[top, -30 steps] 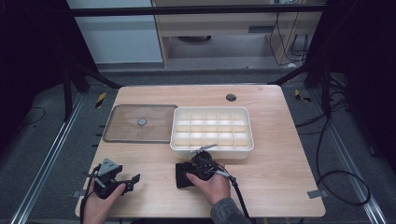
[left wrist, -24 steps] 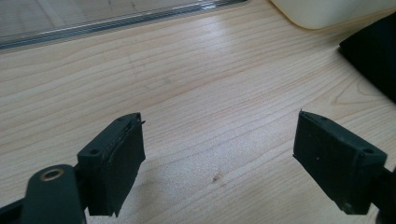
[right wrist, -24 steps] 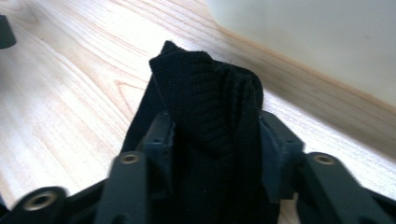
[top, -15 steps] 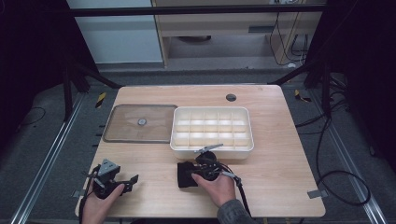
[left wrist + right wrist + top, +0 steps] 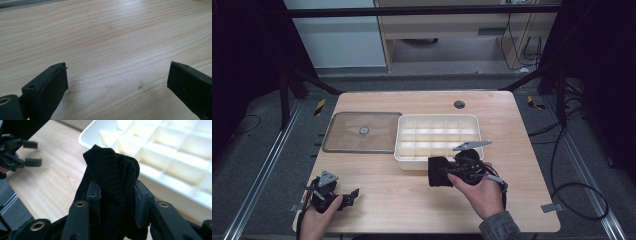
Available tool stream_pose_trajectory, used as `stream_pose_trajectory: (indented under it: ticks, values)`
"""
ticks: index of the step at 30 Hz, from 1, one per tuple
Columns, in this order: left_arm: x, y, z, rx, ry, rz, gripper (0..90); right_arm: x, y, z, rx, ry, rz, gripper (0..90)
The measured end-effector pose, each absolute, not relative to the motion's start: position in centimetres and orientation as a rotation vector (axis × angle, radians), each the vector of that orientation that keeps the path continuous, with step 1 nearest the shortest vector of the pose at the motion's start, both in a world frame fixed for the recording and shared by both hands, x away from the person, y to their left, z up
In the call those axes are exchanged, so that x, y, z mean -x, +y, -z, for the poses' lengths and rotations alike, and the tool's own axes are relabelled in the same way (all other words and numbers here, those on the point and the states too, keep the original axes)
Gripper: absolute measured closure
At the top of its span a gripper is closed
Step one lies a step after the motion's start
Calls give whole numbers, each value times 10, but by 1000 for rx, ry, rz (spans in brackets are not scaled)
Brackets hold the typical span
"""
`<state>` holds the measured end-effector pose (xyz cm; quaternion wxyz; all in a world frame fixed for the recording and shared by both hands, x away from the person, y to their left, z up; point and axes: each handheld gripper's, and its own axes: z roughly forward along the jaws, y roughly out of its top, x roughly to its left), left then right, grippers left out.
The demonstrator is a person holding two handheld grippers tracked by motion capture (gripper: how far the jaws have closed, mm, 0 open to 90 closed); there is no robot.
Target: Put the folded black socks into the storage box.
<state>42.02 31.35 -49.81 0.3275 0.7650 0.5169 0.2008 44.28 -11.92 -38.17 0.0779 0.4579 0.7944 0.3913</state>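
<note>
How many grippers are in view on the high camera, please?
2: the left gripper at the table's near-left corner, the right gripper by the white tray, clamping a black cloth.

We can read no text, label, brand or number in these pictures. Nothing written stands on any object, in the high view or in the two gripper views.

Left gripper [image 5: 343, 196] low at the near left corner, gripped by the left hand [image 5: 319, 220], jaws just opened wide, nothing between them. Right gripper [image 5: 443, 172] raised mid-front in the right hand [image 5: 482, 192], pointing left, jaws just closed, pinching a black cloth [image 5: 113, 180].
</note>
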Motion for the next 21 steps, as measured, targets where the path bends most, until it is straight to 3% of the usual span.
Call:
stream_pose_trajectory:
  ticks: [13,21]
  values:
    - [-423,313,503,-2022,1340,-530,29,-467,-176,340,-1408,2219,-1049,632]
    - [-423,310,504,-2046,1316,-528,30,-473,-193,338,-1452,2165,-1024,630]
